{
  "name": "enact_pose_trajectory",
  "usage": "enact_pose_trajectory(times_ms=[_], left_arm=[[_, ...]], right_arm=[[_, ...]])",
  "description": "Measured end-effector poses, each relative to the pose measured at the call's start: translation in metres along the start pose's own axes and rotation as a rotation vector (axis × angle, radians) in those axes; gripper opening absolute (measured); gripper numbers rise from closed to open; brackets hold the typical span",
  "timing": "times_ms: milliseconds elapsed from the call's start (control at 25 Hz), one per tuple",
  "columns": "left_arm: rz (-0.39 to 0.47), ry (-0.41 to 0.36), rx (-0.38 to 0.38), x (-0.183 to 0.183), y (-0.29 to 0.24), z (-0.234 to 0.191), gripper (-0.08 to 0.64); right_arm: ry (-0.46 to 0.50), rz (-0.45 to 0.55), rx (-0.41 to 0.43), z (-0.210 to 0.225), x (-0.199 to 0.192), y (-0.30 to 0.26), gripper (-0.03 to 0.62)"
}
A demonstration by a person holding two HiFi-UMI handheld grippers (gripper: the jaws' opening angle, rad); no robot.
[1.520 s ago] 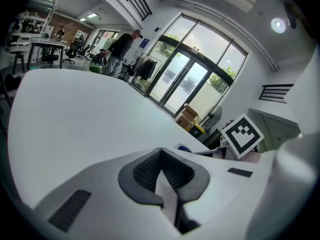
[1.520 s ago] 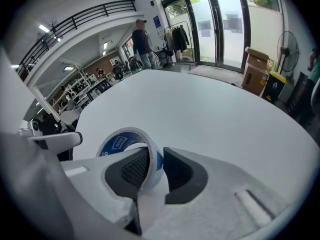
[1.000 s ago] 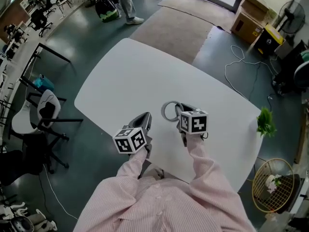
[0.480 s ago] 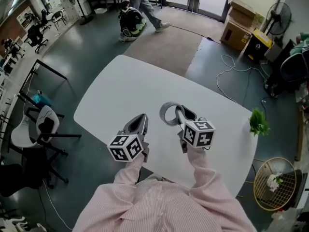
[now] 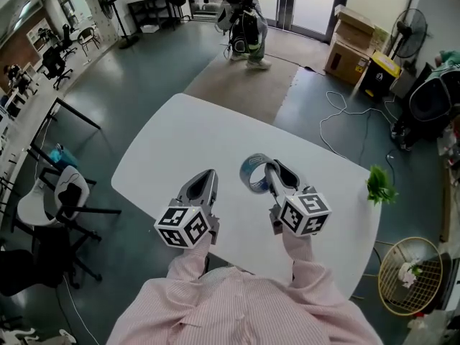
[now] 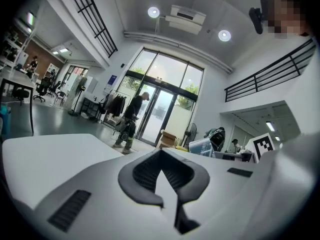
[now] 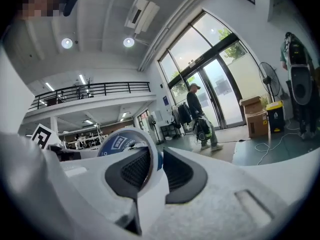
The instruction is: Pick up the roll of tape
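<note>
The roll of tape (image 5: 252, 173) is a pale ring with a blue inner label. My right gripper (image 5: 272, 168) is shut on its wall and holds it in the air above the white table (image 5: 180, 139). In the right gripper view the roll of tape (image 7: 119, 142) stands upright, with one dark pad inside the ring and the other outside; the right gripper (image 7: 156, 165) points roughly level. My left gripper (image 5: 207, 176) hovers to the left of the roll, shut, with nothing in it. In the left gripper view the left gripper (image 6: 161, 170) has its pads together.
Near the table's right edge is a green plant (image 5: 379, 185). Chairs (image 5: 63, 192) stand on the left and a wire basket (image 5: 405, 275) on the floor at the right. Cardboard boxes (image 5: 351, 33), floor cables (image 5: 345, 117) and a walking person (image 5: 245, 16) are farther back.
Both grippers have risen, and the tape roll has come up off the table in the right one. The person at the back has walked to the right.
</note>
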State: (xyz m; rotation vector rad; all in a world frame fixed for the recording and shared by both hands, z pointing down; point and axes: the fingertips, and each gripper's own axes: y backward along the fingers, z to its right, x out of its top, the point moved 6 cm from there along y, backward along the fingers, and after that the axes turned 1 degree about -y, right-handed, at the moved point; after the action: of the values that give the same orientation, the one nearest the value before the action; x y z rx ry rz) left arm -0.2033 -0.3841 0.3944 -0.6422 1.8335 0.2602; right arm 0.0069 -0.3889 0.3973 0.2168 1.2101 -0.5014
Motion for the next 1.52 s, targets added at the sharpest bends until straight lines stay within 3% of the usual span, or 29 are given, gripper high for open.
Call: enact_pose_trajectory(times_ms=[400, 1520], left_arm=[[0.038, -0.106, -0.018, 0.013, 0.017, 0.016, 0.001], [0.068, -0.155, 0.015, 0.019, 0.037, 0.020, 0.001]], right_arm=[[0.046, 0.114, -0.011, -0.006, 0.014, 0.031, 0.077], [0.099, 0.157, -0.054, -0.011, 0.017, 0.048, 0.072]])
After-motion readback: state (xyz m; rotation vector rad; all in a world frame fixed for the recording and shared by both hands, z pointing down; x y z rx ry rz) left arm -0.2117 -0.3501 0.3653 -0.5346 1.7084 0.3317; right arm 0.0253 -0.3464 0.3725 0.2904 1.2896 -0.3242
